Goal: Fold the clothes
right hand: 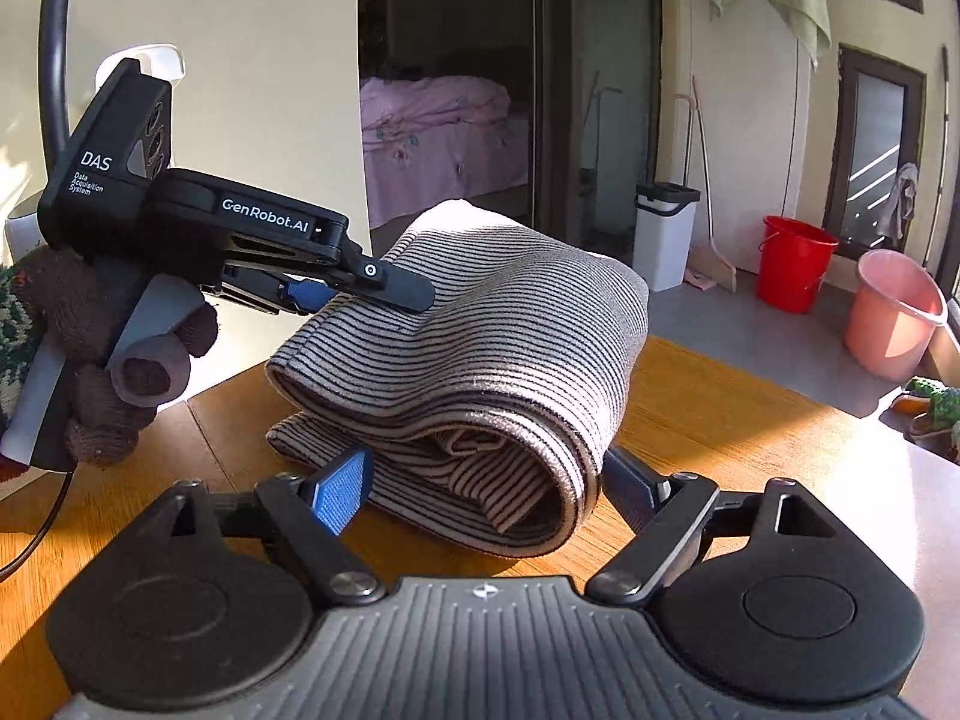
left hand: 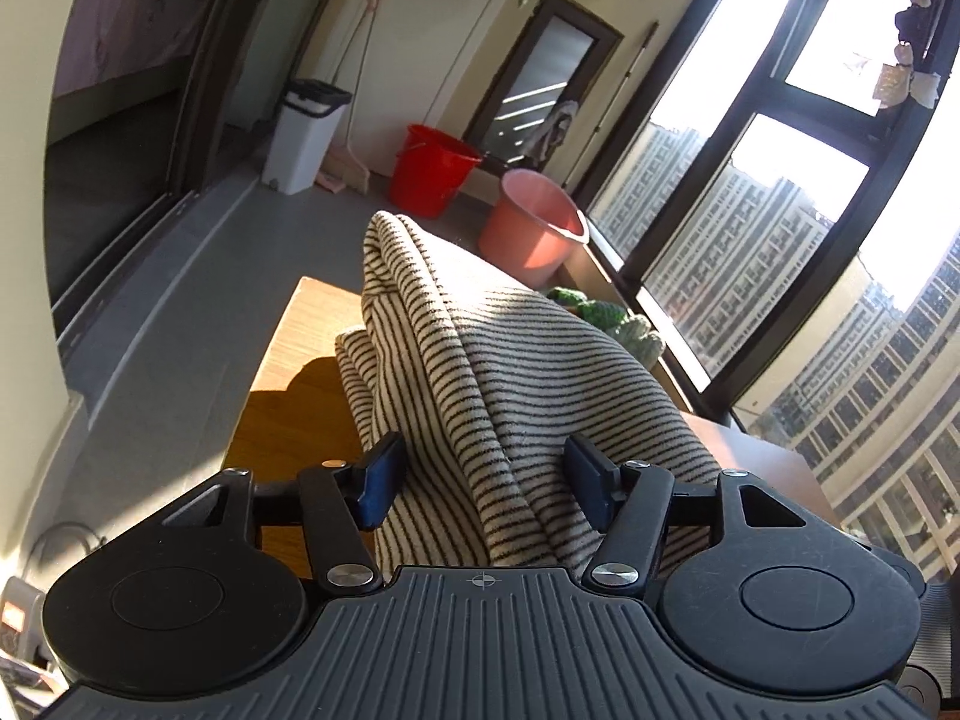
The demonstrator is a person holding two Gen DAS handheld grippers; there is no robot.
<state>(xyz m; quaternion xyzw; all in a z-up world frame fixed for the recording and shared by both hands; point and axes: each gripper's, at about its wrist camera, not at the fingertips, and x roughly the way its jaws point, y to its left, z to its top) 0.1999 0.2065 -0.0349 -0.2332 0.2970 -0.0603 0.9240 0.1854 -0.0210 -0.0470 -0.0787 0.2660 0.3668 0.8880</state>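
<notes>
A cream garment with thin black stripes (right hand: 480, 360) lies folded in a thick bundle on the wooden table (right hand: 720, 420). In the left wrist view the same garment (left hand: 492, 372) fills the space between my left gripper's (left hand: 486, 480) open blue-padded fingers. From the right wrist view, the left gripper (right hand: 354, 288) rests on the top left of the bundle, its upper finger lying over the cloth. My right gripper (right hand: 480, 492) is open, its fingers either side of the bundle's near folded end, just above the table.
A red bucket (right hand: 792, 264) and a pink bucket (right hand: 894, 312) stand on the grey floor beyond the table. A white bin (right hand: 666, 234) and a broom stand by the wall. Large windows (left hand: 780, 180) run along the left gripper's right side.
</notes>
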